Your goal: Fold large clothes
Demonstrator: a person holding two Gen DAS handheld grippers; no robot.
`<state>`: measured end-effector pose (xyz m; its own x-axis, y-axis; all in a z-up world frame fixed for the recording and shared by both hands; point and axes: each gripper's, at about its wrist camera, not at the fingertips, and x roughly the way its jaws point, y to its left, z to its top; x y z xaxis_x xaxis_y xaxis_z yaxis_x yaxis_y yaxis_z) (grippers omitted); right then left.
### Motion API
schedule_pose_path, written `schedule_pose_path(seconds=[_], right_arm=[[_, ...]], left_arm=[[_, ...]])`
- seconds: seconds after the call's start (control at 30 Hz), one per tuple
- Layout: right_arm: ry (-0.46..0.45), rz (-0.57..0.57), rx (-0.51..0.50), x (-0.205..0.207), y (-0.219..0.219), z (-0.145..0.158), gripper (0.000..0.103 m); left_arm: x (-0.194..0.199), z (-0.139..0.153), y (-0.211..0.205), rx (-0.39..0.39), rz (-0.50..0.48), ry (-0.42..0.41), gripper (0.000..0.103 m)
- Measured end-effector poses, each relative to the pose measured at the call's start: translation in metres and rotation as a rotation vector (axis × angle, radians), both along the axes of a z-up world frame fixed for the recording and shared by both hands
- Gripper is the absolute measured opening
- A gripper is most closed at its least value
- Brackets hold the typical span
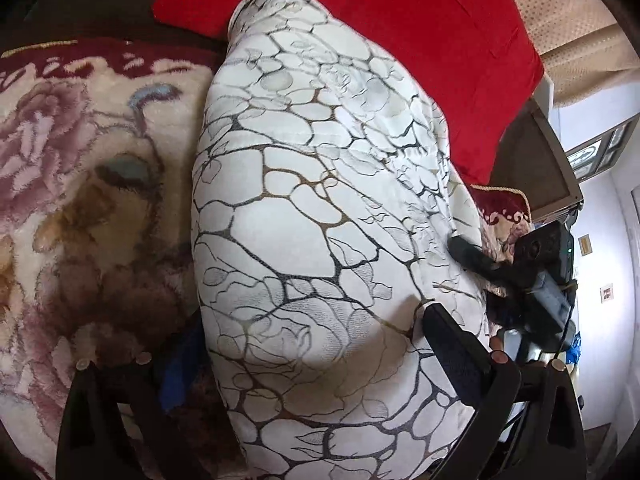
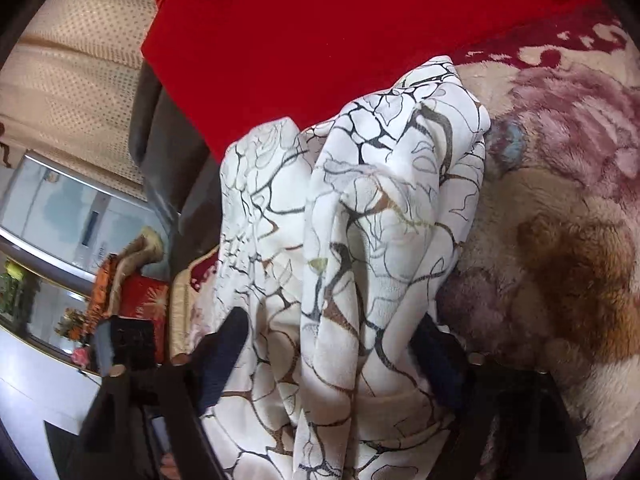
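Observation:
A large white garment with a black and brown vein print (image 1: pixel 312 208) lies on a plush floral blanket (image 1: pixel 80 184). In the left wrist view it fills the space between my left gripper's (image 1: pixel 312 356) fingers; the right finger (image 1: pixel 456 344) shows, the left one is hidden under the cloth. In the right wrist view the garment (image 2: pixel 360 248) hangs bunched in folds between my right gripper's (image 2: pixel 336 356) two fingers, which press it from both sides. The right gripper also shows in the left wrist view (image 1: pixel 476 258) at the garment's right edge.
A red cloth (image 1: pixel 420 40) lies beyond the garment, also in the right wrist view (image 2: pixel 320 40). The bed's right edge drops to a room with a beige curtain (image 1: pixel 576 20) and white wall. A mirrored cabinet and a red box (image 2: pixel 140 296) stand at left.

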<state>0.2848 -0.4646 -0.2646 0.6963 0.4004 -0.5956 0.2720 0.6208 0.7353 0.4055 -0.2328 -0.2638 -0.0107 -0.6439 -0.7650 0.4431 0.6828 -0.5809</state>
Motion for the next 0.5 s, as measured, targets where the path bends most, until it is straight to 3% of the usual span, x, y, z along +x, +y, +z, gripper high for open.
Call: schedule_pose_path(seconds=[0.17, 0.3, 0.5], right_arm=[[0.011, -0.001, -0.015, 0.003, 0.017, 0.001, 0.06], [-0.026, 0.037, 0.033, 0.008, 0.034, 0.013, 0.057], [-0.097, 0.062, 0.134, 0.016, 0.058, 0.027, 0.053]], left_arm=[[-0.017, 0.024, -0.008, -0.006, -0.033, -0.072, 0.09], [-0.027, 0.044, -0.011, -0.004, -0.058, -0.122, 0.081], [-0.049, 0.089, 0.011, 0.035, -0.019, -0.238, 0.078]])
